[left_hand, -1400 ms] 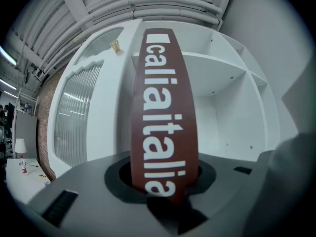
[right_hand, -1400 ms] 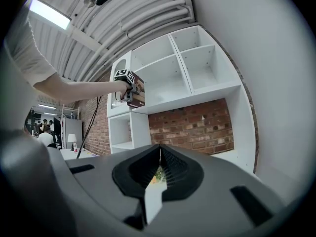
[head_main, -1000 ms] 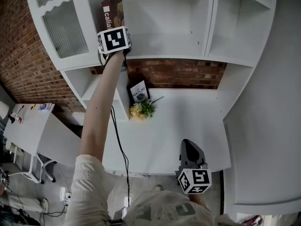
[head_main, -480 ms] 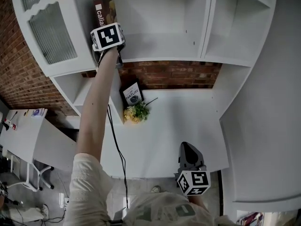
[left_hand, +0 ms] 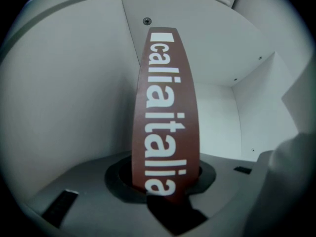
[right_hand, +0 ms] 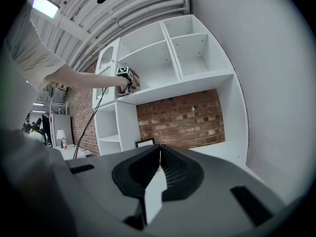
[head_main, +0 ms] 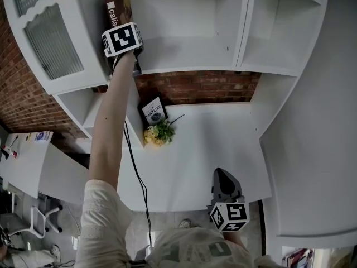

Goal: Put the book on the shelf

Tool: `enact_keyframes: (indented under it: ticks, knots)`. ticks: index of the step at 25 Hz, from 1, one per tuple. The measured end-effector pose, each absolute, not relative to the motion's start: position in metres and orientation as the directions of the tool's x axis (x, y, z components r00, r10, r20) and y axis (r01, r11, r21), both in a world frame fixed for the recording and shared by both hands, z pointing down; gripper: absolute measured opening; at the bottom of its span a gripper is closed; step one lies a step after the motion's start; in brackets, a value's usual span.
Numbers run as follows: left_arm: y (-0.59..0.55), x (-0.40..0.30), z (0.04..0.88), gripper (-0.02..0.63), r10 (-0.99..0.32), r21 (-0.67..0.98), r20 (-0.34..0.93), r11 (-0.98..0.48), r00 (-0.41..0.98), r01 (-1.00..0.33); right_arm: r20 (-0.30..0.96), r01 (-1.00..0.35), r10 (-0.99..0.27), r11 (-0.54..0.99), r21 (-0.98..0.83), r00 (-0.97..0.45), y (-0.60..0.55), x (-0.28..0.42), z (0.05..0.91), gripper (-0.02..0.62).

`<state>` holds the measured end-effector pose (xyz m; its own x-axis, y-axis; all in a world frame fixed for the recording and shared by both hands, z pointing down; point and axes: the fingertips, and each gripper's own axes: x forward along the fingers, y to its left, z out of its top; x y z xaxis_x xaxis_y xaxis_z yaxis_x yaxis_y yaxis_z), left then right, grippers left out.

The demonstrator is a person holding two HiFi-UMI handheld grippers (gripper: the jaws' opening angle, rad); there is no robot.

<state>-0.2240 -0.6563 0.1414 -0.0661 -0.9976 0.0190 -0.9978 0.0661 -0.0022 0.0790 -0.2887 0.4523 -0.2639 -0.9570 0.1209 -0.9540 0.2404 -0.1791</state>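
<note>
The jaws of the left gripper (left_hand: 167, 189) were clamped on the lower part of the spine of the book (left_hand: 165, 107), a dark red one with white letters running up it. The book stood nearly upright between them, with its top leaning a little. It was already inside the upper left compartment of the shelf (head_main: 184, 60), just beside the left side wall (left_hand: 74, 93) of that compartment, and I could not tell whether it touched this wall. The lower edge of the book was hidden behind the gripper, so I also could not say whether it already rested on the shelf board.

The right gripper (right_hand: 158, 174) was low, close to the person's body and near the front edge of the tabletop (head_main: 212, 149). Its jaws were together, with nothing between them. It took no part in the work.

On the tabletop, under the shelf, stood a small framed picture (head_main: 152, 110) and a bunch of flowers (head_main: 159, 133), well apart from the book.

To my judgement the placing step was in hand and almost complete. The next move called for setting the book firmly on the board, perhaps against the side wall so that it cannot fall. Then the jaws should open and draw straight back without pulling the book along.
</note>
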Motion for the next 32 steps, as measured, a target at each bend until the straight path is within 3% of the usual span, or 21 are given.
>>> enact_keyframes:
  ticks: [24, 32]
  knots:
    - [-0.687, -0.224, 0.141, 0.156, -0.997, 0.021, 0.025, 0.076, -0.076, -0.997, 0.136, -0.968, -0.97, 0.176, -0.18, -0.202, -0.3, 0.097, 0.458, 0.017]
    - [-0.672, -0.223, 0.141, 0.251, -0.996, 0.052, -0.002, 0.089, -0.089, -0.995, 0.146, -0.973, -0.974, 0.147, -0.176, -0.173, -0.289, 0.11, 0.464, 0.017]
